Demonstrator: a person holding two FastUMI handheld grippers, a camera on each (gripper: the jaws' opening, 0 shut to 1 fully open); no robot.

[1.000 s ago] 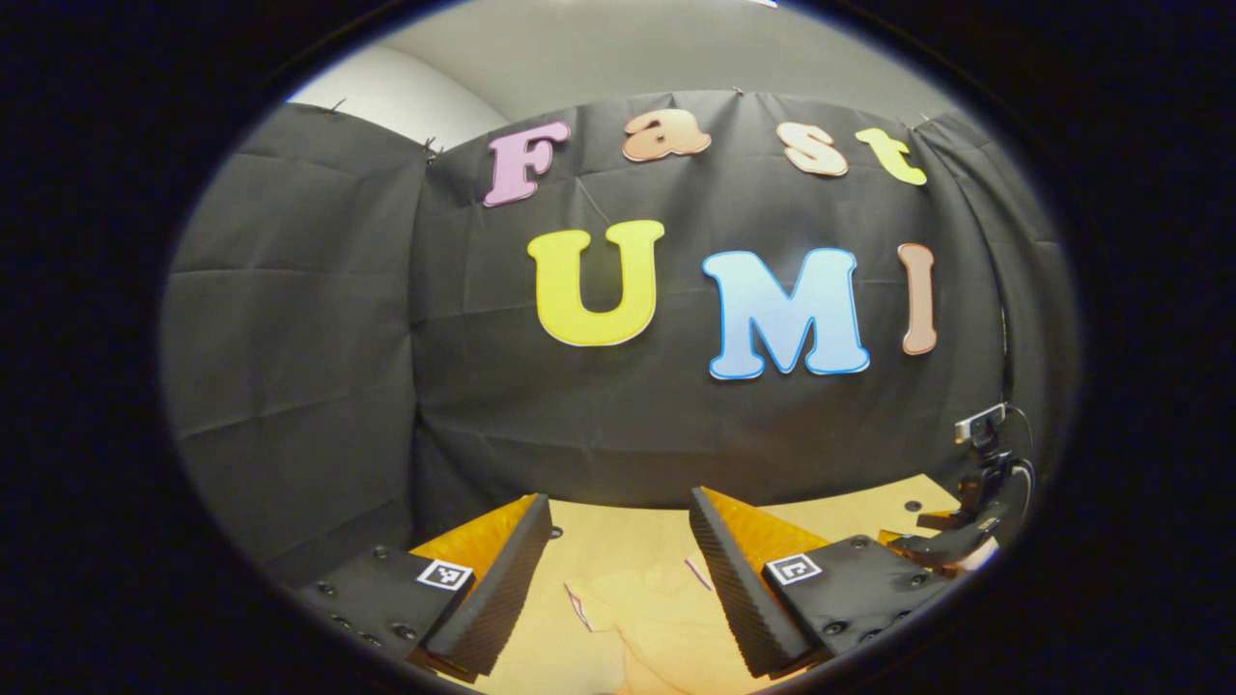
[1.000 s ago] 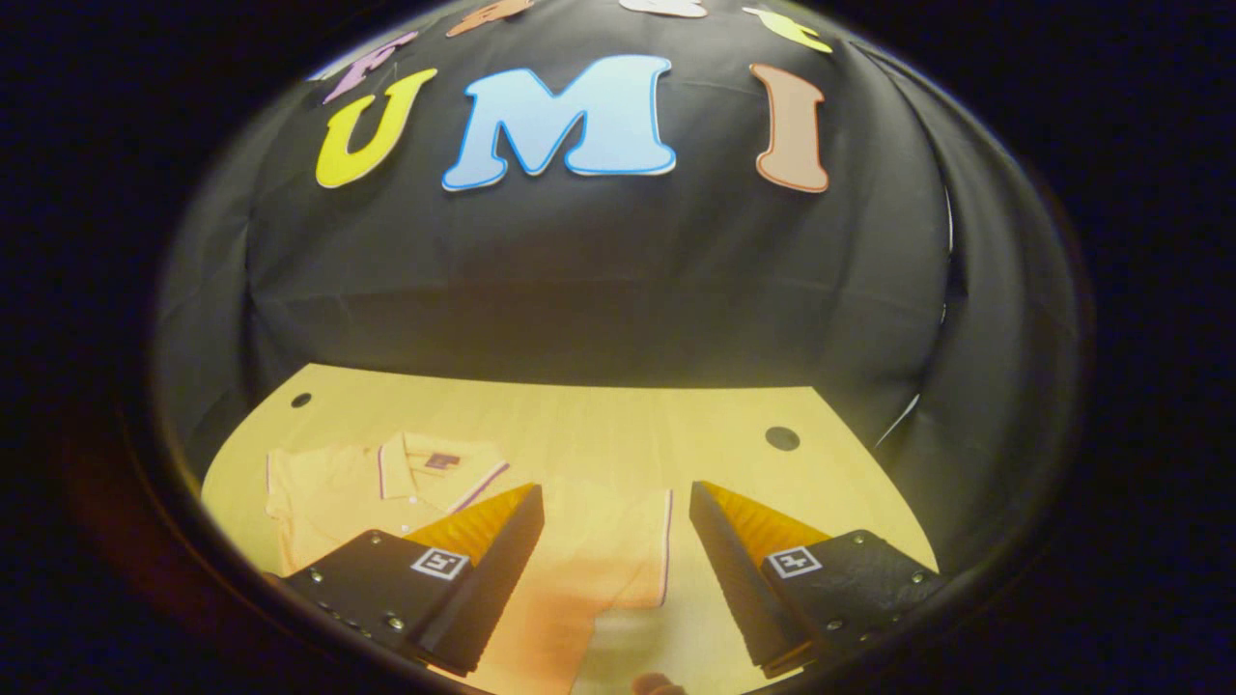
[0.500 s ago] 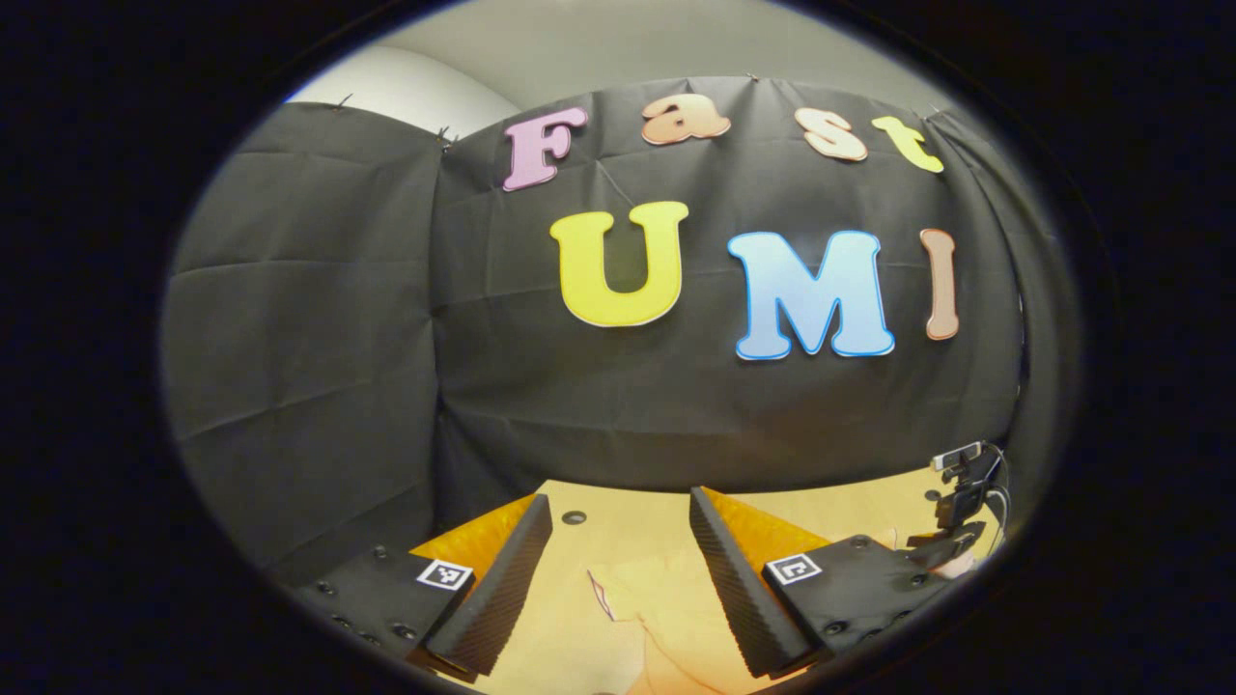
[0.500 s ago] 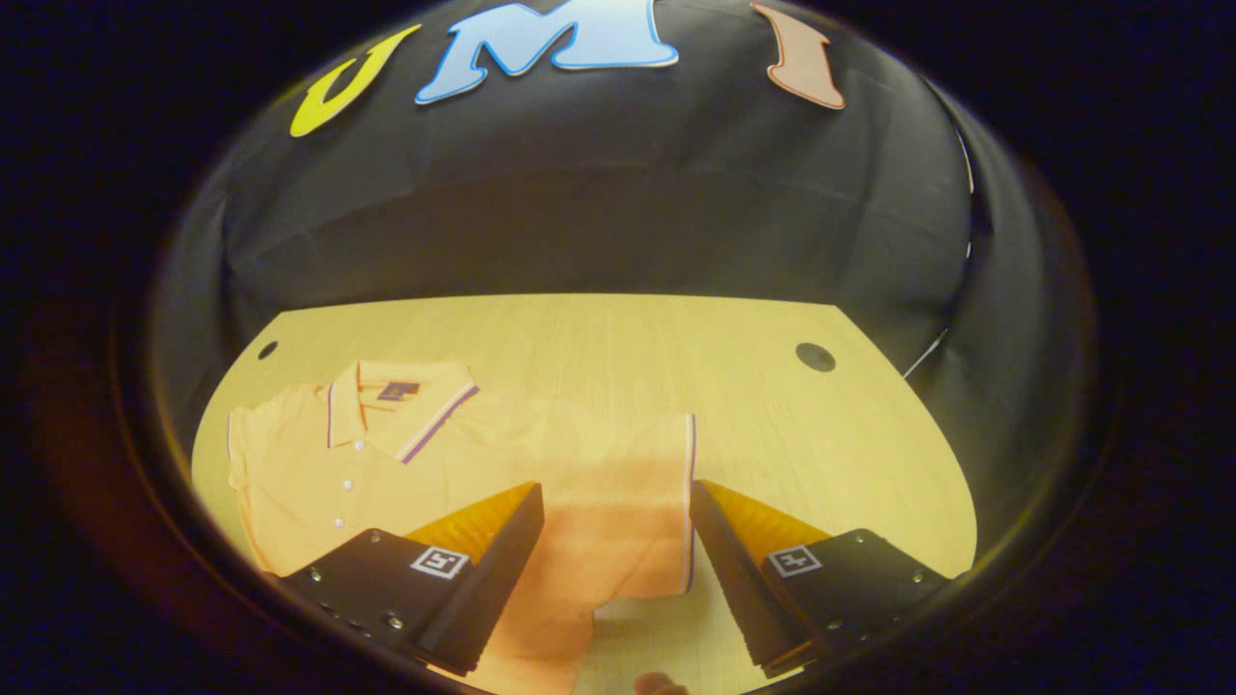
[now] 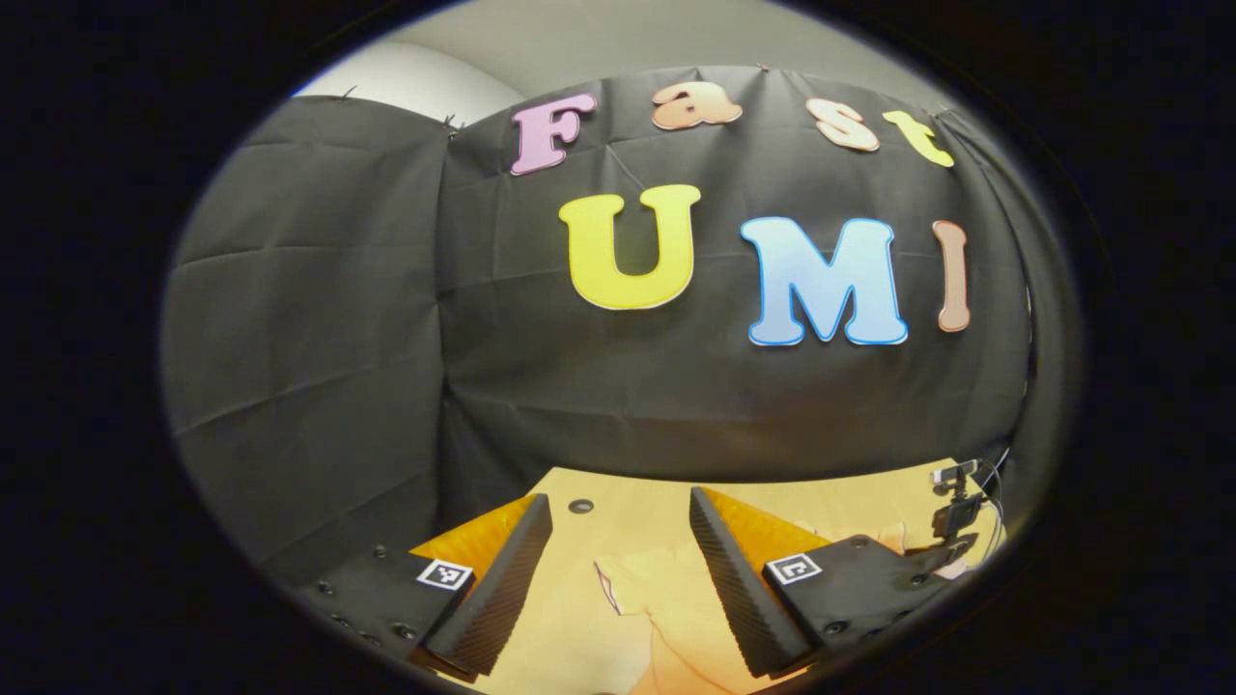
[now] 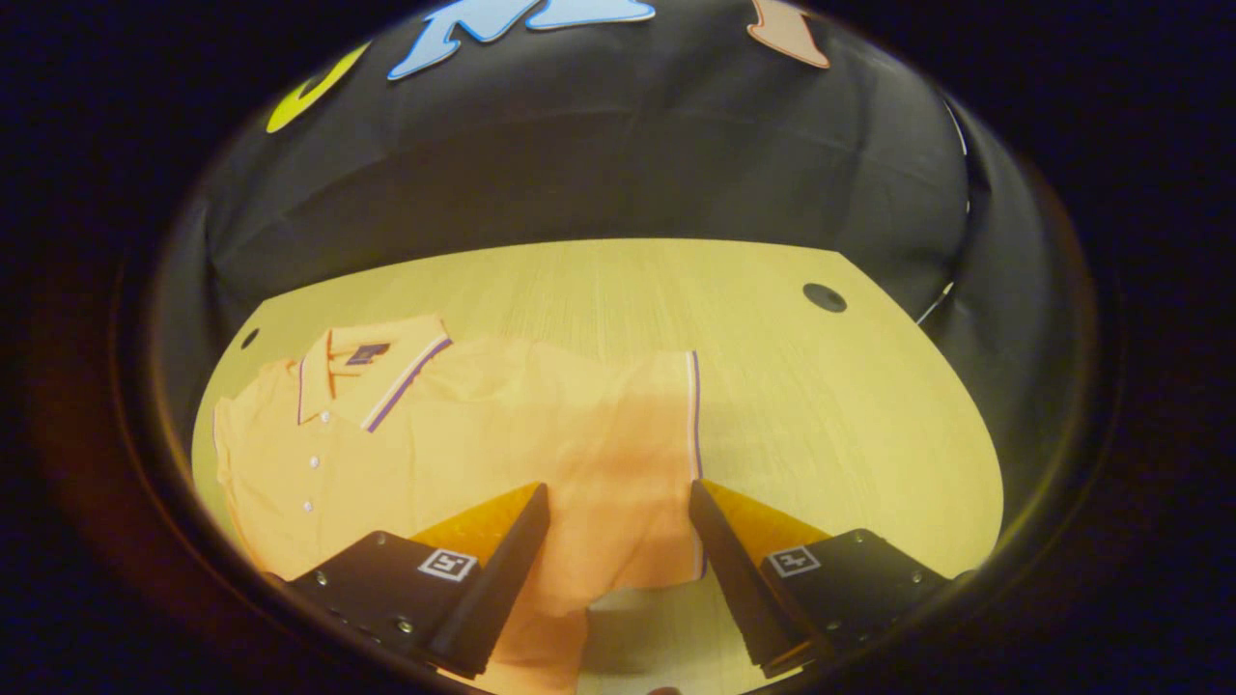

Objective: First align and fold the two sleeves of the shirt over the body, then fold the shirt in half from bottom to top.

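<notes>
Change since a second ago: right claw [image 6: 618,541] tipped down and carried in over the shirt's right sleeve [image 6: 637,454], which now spreads between its parted fingers; more worktop [image 6: 850,415] and garment in its view. Left claw [image 5: 610,569] swung slightly, more of the left sleeve [image 5: 666,598] edging in between its parted fingers. Judged: both claws closing on the sleeves, sleeve fold not yet begun.

Left to right, right gripper view:
- Polo shirt [image 6: 435,434], orange knit, lying flat and face up on the worktop; soft, limp, likely to drape when lifted.
- Collar [image 6: 372,372], ribbed, purple-and-white trim, small buttons down the placket.
- Right sleeve, short, striped cuff, spread outward.
- Worktop, pale wood grain, smooth, round cable hole [image 6: 824,296] at far right.

Both claws apart, gripping nothing.
</notes>
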